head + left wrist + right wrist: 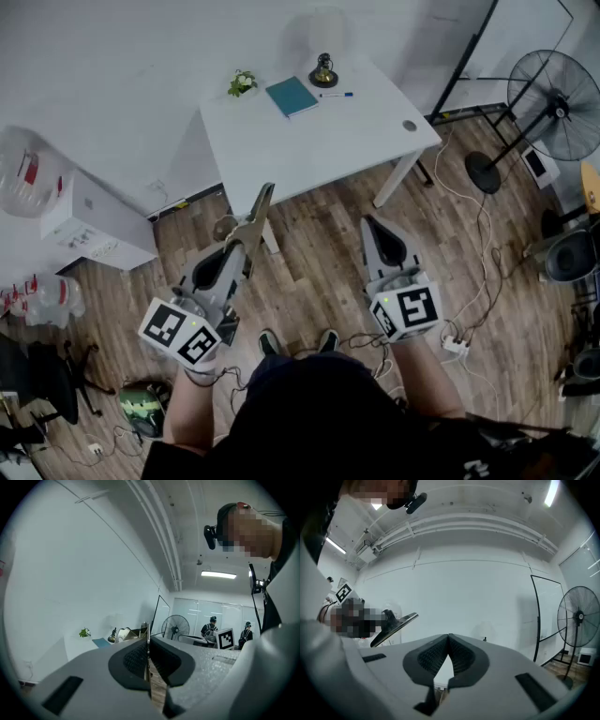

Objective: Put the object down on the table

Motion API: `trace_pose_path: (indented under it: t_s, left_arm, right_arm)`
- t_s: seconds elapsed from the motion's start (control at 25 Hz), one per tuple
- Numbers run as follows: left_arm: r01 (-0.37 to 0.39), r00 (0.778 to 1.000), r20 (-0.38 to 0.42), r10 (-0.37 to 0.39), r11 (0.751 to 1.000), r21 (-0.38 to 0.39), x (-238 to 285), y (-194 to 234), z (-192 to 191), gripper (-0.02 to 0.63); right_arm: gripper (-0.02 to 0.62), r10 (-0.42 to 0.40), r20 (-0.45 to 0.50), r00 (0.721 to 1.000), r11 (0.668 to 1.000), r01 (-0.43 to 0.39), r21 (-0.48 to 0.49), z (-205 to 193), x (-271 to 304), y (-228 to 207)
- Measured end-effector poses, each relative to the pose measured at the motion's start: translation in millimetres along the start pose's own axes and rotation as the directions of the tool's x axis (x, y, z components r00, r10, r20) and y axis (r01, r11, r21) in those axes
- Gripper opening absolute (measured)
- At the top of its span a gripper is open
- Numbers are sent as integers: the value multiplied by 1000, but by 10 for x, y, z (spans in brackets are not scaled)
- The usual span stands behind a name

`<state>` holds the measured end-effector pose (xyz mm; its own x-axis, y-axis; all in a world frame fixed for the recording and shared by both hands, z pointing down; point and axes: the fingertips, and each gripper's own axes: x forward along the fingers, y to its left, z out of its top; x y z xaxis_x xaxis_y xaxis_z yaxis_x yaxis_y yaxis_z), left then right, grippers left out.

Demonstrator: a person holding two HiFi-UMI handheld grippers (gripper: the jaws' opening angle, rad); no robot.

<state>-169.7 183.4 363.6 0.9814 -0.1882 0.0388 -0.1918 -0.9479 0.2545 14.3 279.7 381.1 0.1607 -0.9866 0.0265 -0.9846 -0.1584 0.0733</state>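
The left gripper [242,246] is clamped shut on a thin flat grey blade-shaped object [260,211]. In the left gripper view the two dark ribbed pads press on its faces, and it shows only as a pale edge between them. The blade sticks out past the fingertips and slants up and forward toward the white rectangular table [309,150]. It is held in the air on the near side of that table, above the wood-plank floor [309,272], and does not lie on the tabletop. In the head view its far tip reaches the line of the table's near edge; whether it is actually over the top cannot be told.

The right gripper [373,227] is also closed, with its pad tips meeting and nothing between them. It points level toward the table's near edge, off to the right of the blade.

Along the table's far edge sit a small green potted plant [242,82], a teal book [292,96], a dark round-based ornament [324,73] and a blue pen [336,95], all well apart from the blade. A black pedestal fan [553,94] stands on the floor to the right of the table.
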Motion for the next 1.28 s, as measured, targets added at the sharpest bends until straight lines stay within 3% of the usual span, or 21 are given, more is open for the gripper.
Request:
trace_pose_path:
  t_s: [0.32, 0.52, 0.68, 0.96, 1.28]
  left_arm:
    - [27, 999, -19, -27, 1000, -8, -366, 362, -82, 6]
    - [28, 1000, -13, -28, 1000, -5, -541, 763, -14, 6]
    - [29, 1000, -1, -29, 1000, -12, -703, 1100, 22, 6]
    - [44, 999, 4, -44, 998, -46, -788, 1559, -18, 6]
    - [13, 1000, 5, -13, 997, -73, -441, 1808, -19, 6]
  right_arm:
    - [3, -34, -22, 999, 999, 34, 1, -63, 194, 442]
    - [5, -61, 15, 998, 997, 60, 44, 90, 387, 687]
    - [5, -95, 31, 995, 995, 95, 13, 236, 523, 861]
    - [5, -169, 5, 986, 985, 169, -21, 227, 590, 1007]
    - [5, -157, -26, 987, 988, 157, -1, 20, 851, 739]
